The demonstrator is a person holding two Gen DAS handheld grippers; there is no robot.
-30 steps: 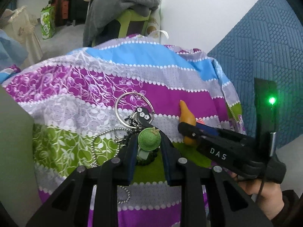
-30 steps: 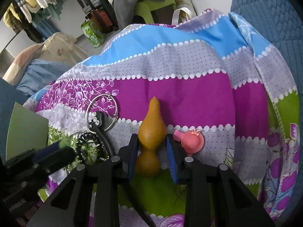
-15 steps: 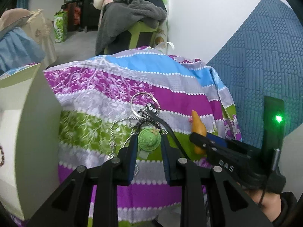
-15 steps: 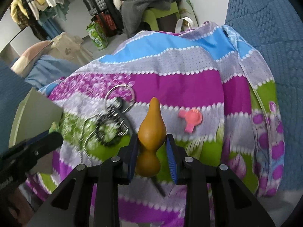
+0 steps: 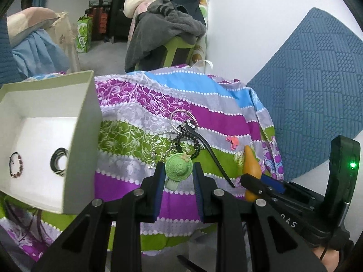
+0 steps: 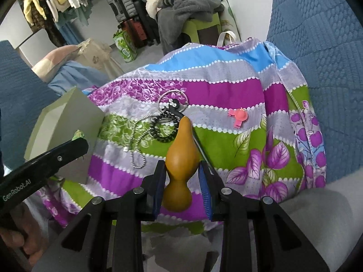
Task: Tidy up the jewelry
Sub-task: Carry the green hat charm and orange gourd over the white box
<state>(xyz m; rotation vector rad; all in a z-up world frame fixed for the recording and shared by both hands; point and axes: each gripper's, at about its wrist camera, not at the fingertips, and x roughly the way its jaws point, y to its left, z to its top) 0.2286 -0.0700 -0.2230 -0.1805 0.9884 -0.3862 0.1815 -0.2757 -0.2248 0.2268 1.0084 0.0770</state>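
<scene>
Both tongs have lifted up: left tongs pinch the green hat clip, right tongs pinch the yellow gourd.

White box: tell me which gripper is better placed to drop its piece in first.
Left. The left gripper holds the green hat clip right beside the open white box; the right gripper with the gourd pendant sits farther away.

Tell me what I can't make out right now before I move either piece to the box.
- White box: left wrist view cuts off its left side; right wrist view shows only its outer wall.
- Green hat clip: its lower part is hidden between the left tongs.
- Gourd: its bottom is hidden behind the right tongs.
- Jewelry pile: tangled, pieces too small to separate.
</scene>
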